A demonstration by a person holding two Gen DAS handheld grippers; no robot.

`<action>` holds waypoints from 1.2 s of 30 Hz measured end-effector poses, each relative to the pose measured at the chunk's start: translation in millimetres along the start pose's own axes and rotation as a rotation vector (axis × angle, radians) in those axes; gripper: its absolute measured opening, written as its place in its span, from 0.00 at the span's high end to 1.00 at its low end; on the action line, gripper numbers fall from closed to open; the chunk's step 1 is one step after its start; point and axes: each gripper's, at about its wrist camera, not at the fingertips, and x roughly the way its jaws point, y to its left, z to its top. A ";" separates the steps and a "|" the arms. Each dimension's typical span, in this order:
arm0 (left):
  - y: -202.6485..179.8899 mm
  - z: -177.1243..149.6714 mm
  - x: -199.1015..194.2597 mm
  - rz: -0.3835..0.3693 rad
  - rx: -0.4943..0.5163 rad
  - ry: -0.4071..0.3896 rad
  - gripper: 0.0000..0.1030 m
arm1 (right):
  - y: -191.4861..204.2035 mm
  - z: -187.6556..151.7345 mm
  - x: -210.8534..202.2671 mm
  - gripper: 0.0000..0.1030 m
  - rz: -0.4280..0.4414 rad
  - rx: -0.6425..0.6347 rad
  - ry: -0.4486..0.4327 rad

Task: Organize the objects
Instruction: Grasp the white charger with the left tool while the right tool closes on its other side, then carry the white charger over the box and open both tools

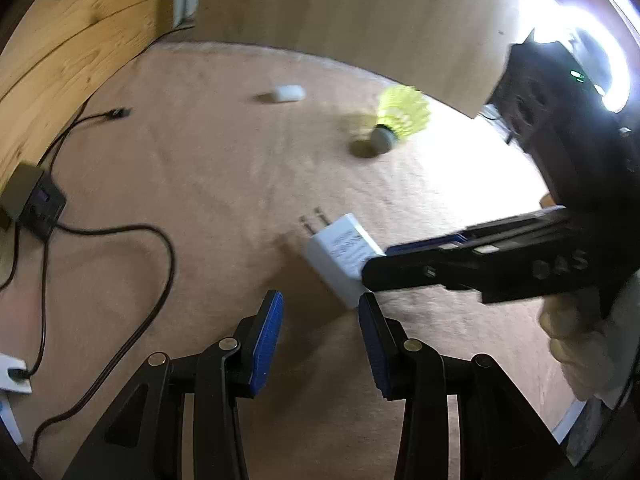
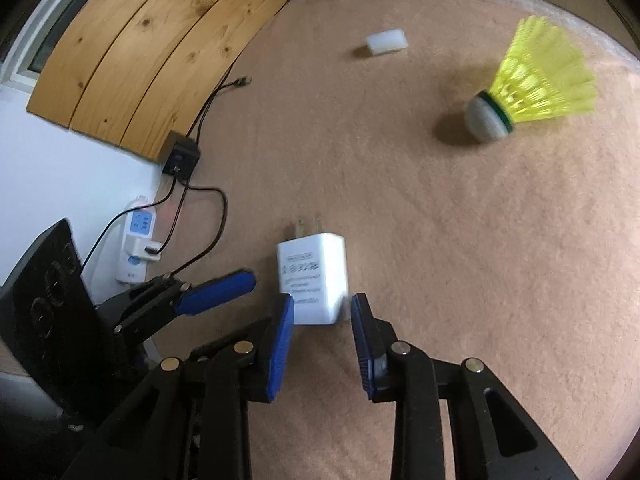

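A white plug-in charger lies on the tan mat, prongs pointing away. My right gripper has its blue pads against both sides of the charger's near end; in the left wrist view the right gripper reaches in from the right. My left gripper stands open just short of the charger with nothing between its pads; one of its fingers shows to the charger's left. A yellow shuttlecock lies on its side farther off, and a small white block beyond it.
A black box with cables sits at the mat's left edge by a wooden panel. A white power strip lies beside it. A cardboard wall closes the far side. A gloved hand holds the right gripper.
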 end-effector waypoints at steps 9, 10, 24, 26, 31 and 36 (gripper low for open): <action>-20.3 11.2 14.8 0.008 0.069 0.014 0.59 | 1.5 11.3 3.6 0.73 0.008 0.005 -0.025; -21.6 12.5 15.8 0.014 0.072 0.013 0.58 | 2.6 11.4 4.9 0.73 0.011 0.005 -0.022; -69.8 20.2 5.9 -0.001 0.128 -0.025 0.61 | -17.8 -23.7 -42.3 0.75 0.019 0.100 -0.124; -93.1 21.5 3.4 -0.014 0.171 -0.036 0.61 | -26.0 -35.4 -61.8 0.75 0.006 0.112 -0.155; -166.7 25.3 4.6 -0.077 0.290 -0.051 0.60 | -58.3 -74.9 -119.7 0.75 -0.057 0.165 -0.243; -251.6 25.8 13.0 -0.164 0.424 -0.054 0.60 | -107.2 -130.9 -186.3 0.75 -0.125 0.276 -0.346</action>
